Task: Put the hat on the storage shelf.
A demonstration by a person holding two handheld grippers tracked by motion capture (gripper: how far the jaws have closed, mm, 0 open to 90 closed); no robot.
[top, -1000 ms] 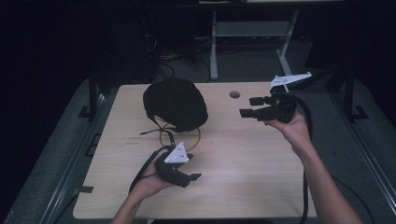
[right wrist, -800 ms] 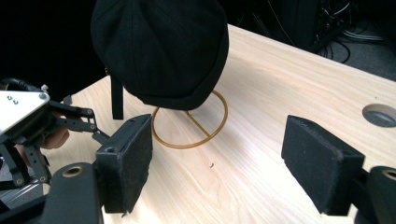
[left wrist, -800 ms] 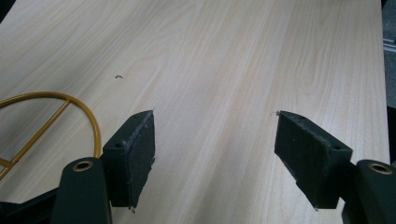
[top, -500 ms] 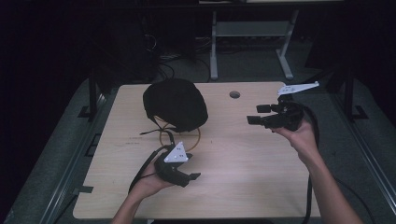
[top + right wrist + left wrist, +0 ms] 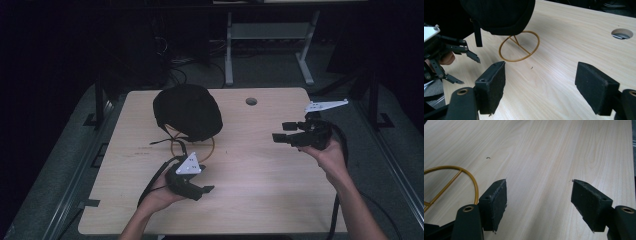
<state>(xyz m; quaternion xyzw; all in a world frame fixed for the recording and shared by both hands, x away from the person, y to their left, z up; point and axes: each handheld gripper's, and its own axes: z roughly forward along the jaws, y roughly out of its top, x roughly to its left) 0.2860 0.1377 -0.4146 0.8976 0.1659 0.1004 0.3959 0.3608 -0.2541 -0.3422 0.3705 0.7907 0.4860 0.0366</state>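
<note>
A black cap (image 5: 187, 111) sits on a gold wire stand whose ring base (image 5: 194, 148) lies on the wooden table (image 5: 260, 175). My left gripper (image 5: 204, 192) rests low over the table in front of the stand, open with nothing between its pads (image 5: 496, 202). The ring (image 5: 461, 173) curves past its left jaw. My right gripper (image 5: 280, 131) hangs above the table's right side and points left at the cap, open and empty. Its view looks past the pads (image 5: 494, 87) to the ring (image 5: 520, 46), the cap (image 5: 499, 15) and the left gripper (image 5: 449, 57).
A round cable hole (image 5: 251, 101) is cut in the table near its back edge, also in the right gripper view (image 5: 622, 33). A white desk frame (image 5: 270, 35) stands on the dark floor behind. Black cables trail from both grippers over the front edge.
My right gripper has come down and nearer to the person, still open and pointing left. The left gripper and the cap have stayed put.
</note>
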